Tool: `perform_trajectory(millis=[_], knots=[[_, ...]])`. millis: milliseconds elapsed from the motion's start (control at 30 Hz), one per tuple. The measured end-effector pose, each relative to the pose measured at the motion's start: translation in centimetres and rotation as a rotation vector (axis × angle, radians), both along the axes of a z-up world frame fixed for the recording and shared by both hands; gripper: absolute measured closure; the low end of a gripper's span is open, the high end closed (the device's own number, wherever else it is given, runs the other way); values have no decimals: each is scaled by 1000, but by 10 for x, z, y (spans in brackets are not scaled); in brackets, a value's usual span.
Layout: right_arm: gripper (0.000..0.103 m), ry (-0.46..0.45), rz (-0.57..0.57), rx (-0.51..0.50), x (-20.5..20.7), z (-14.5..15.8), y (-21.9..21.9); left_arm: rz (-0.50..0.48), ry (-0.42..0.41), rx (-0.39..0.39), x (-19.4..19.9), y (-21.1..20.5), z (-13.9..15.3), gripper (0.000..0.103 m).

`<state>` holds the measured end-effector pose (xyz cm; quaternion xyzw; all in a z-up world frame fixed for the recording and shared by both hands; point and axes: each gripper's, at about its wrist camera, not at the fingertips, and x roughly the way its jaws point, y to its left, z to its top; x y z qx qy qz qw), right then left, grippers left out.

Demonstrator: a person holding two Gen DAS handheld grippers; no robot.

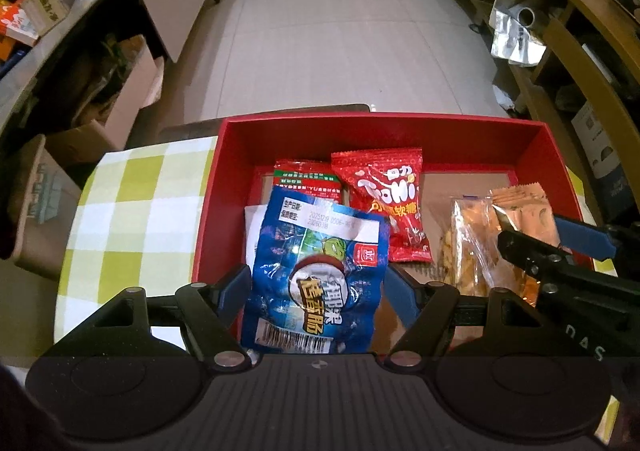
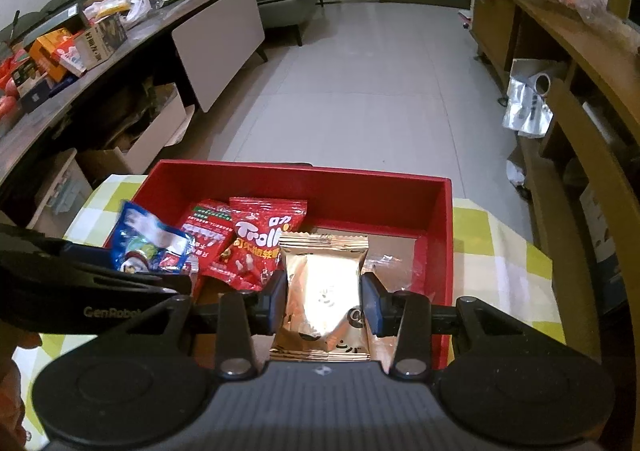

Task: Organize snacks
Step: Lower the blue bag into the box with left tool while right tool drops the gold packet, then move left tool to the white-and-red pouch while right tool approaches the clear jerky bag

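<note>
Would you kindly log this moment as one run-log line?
left gripper: shut on blue packet | right gripper: shut on gold packet | both over red box

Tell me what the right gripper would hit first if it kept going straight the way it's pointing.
Probably the brown cardboard floor of the red box, just past the gold packet that the right gripper holds. The clear-wrapped snack lies close to that line; depth is hard to judge here.

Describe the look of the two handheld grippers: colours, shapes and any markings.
Both are matte black. The left gripper and the right gripper each have blue finger pads, angular black linkage arms with silver pivot pins, and two round discs on a wide ribbed body. White "GenRobot" lettering shows on the left gripper's side.
</note>
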<state>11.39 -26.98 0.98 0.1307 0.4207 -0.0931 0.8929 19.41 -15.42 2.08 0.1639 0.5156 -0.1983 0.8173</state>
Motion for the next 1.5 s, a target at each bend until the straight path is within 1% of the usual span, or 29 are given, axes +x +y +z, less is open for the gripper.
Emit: perform_trajectory(millis=[100,233,300,367,500,633,733,867,967,1067,1200,1267,1333,1433,1500], knots=[[56,-1,-11,6,4,-3,-1,-8,9,1,2,-2,-4,25],[47,12,-8,0,7,-5,2,-3,24,6,5,-1,-8,24],[45,13,-11,-3,8,-6,2,5,27,5,7,1,-8,24],[45,12,-12,-1,9,-6,3,4,24,5,7,2,-7,23],[45,7,-16,-2,7,-4,2,19,4,-2,9,5,-3,16],[45,8,-14,-11,3,-1,1,28,28,-28,10,5,-1,15],[44,6,-13,-25,-2,6,0,16,11,-18,5,7,3,14],[43,-8,-26,-14,-13,17,0,12,-4,-20,-5,22,12,12],[42,-6,-16,-15,-19,23,5,12,-12,1,-13,39,13,10],[42,8,10,-35,-26,26,16,4,-2,35,-19,57,4,9],[42,41,56,-64,-37,26,30,47,74,55,-24,85,-16,9],[42,48,60,-62,-42,26,32,49,97,66,-26,91,-24,9],[42,48,56,-50,-49,27,33,36,98,65,-25,91,-30,9],[41,62,69,-67,-56,25,37,17,90,23,-20,89,-38,9],[41,74,74,-69,-58,22,38,-3,85,25,-20,85,-45,9]])
